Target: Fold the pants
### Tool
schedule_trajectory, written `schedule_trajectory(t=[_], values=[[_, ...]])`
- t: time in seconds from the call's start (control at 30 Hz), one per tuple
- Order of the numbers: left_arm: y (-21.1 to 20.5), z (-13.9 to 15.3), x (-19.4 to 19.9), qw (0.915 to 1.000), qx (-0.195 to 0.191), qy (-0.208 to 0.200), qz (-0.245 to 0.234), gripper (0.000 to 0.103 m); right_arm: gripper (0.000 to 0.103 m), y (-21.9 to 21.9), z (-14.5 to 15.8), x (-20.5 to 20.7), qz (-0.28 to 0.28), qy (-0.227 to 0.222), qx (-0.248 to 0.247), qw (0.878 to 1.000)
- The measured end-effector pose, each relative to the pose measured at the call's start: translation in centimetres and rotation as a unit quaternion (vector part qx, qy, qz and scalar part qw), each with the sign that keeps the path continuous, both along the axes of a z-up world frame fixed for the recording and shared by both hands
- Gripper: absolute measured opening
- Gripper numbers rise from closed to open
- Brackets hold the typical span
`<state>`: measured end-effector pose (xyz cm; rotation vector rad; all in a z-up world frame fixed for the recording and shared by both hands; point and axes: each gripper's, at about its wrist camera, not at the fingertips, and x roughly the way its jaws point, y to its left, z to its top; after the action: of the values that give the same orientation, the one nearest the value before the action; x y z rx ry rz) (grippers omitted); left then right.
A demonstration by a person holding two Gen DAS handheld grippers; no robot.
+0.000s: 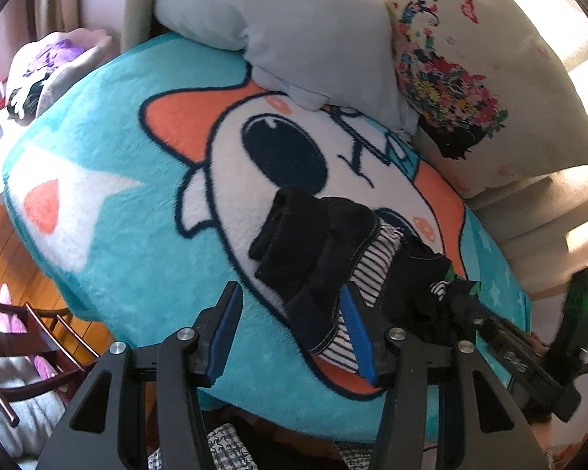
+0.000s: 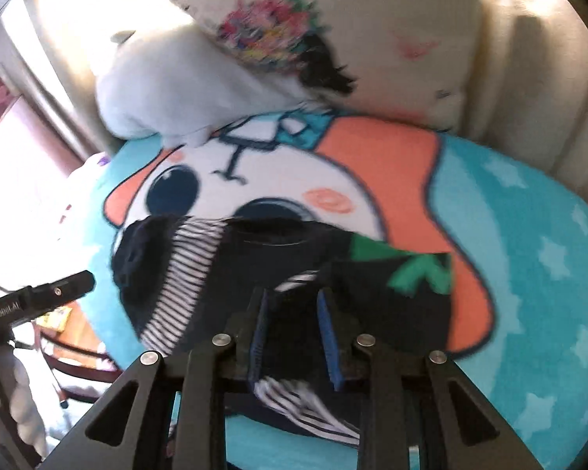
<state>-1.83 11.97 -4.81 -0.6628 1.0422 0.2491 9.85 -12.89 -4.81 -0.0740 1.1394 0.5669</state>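
Note:
The pants (image 1: 325,258) are small, black with a black-and-white striped lining and a green print. They lie bunched on a turquoise cartoon blanket (image 1: 129,258). My left gripper (image 1: 294,305) is open just in front of their near edge, its right finger touching the cloth. The right gripper shows at the right edge of that view (image 1: 470,305), down on the pants. In the right wrist view the pants (image 2: 254,258) lie under my right gripper (image 2: 294,305), whose jaws stand partly open with black and striped cloth between them. The view is blurred.
A white pillow (image 1: 294,23) and a floral cushion (image 1: 470,70) lean at the sofa back (image 1: 560,227). A dark wooden chair (image 1: 31,337) and wood floor are at the left. The left gripper's body (image 2: 35,297) shows at the left of the right wrist view.

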Motion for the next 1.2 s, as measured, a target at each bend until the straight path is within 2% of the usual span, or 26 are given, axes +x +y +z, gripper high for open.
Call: schedule_trajectory(t=[0.07,0.13,0.23,0.3,0.4,0.53,0.67,0.8,0.93,1.1,1.13,1.2], values=[[0.1,-0.1,-0.3,1.0000,0.002,0.002,0.003,0.051,0.031,1.3,-2.3,0.7,0.009,0.033,-0.008,0.999],[0.4,-0.2,-0.5,1.0000,0.002,0.004,0.007,0.051,0.031,2.6,-4.1,1.0,0.022,0.046,-0.047,0.998],[1.7,-0.6,-1.2,0.9997,-0.004,0.005,0.025,0.051,0.033,2.4,-2.1,0.4,0.020,0.028,-0.032,0.999],[2.9,-1.2,-1.5,0.9990,-0.015,0.009,0.041,0.051,0.040,3.0,-0.3,0.4,0.030,0.016,-0.016,0.999],[4.1,-1.9,-1.6,0.9983,-0.025,0.012,0.052,0.051,0.048,5.1,1.3,0.3,0.055,0.028,0.005,0.998],[5.3,-2.6,-1.6,0.9978,-0.035,0.012,0.056,0.050,0.056,10.2,1.5,0.6,0.083,0.096,0.052,0.991],[6.7,-3.4,-1.8,0.9972,-0.047,0.015,0.056,0.050,0.063,14.6,0.5,1.0,0.091,0.168,0.062,0.980],[8.5,-4.1,-2.2,0.9961,-0.057,0.017,0.065,0.050,0.064,19.4,-1.6,1.9,0.091,0.157,-0.027,0.983],[9.9,-4.8,-2.6,0.9952,-0.069,0.020,0.067,0.050,0.068,22.8,-4.7,2.4,0.085,0.174,-0.102,0.976],[10.4,-5.4,-2.2,0.9951,-0.080,0.020,0.054,0.050,0.074,25.1,-7.1,2.2,0.075,0.153,-0.183,0.968],[10.4,-5.5,-2.0,0.9952,-0.082,0.019,0.050,0.051,0.072,25.5,-7.3,2.1,0.081,0.147,-0.194,0.967],[10.1,-5.6,-1.6,0.9954,-0.087,0.016,0.037,0.051,0.057,25.6,-7.1,2.0,0.086,0.143,-0.202,0.965]])
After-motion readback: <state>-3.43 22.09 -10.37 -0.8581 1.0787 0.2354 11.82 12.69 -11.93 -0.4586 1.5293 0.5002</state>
